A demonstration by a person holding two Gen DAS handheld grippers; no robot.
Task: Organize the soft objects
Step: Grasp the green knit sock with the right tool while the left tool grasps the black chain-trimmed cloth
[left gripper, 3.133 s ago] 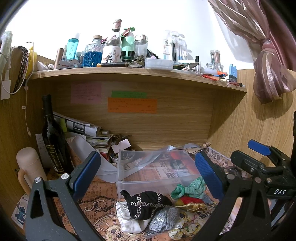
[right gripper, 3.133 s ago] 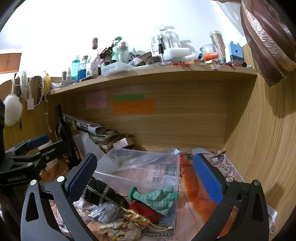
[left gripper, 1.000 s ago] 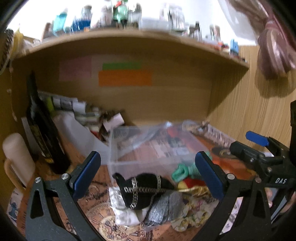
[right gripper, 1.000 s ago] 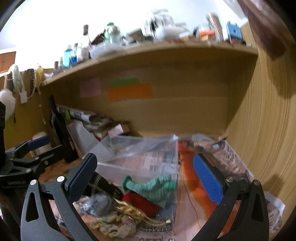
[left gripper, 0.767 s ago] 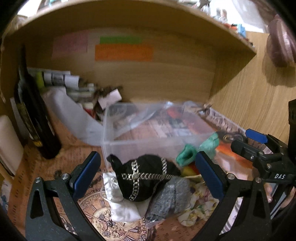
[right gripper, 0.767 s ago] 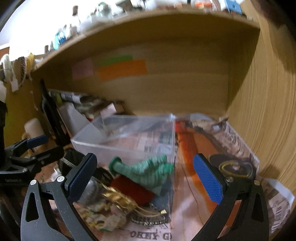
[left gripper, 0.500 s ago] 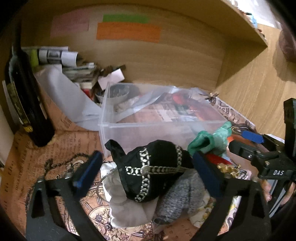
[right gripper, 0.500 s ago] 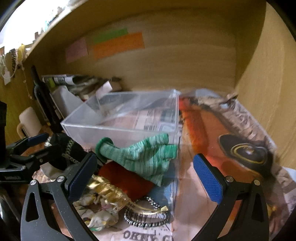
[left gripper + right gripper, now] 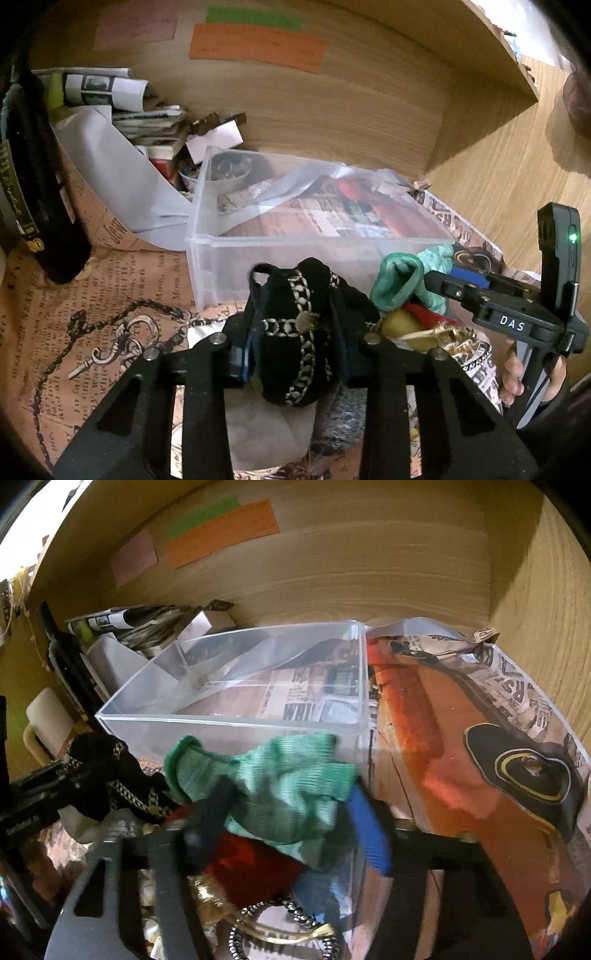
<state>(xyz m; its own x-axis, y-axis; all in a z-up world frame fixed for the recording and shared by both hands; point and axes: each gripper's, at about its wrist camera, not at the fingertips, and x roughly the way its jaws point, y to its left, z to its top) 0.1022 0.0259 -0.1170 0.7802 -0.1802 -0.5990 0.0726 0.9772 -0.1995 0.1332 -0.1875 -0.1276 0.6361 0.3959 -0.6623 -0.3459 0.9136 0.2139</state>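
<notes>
Both tongs since closed: left tongs [image 9: 295, 336] on black pouch [image 9: 295, 332], right tongs [image 9: 291, 819] on green sock [image 9: 280, 786].

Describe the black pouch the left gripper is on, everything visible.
The black pouch looks like soft velvet, trimmed with silver chain-pattern bands that cross on its front, and has a small loop at its top. The left gripper is shut on it, bunching it upright in front of the clear plastic bin, over white cloth.
</notes>
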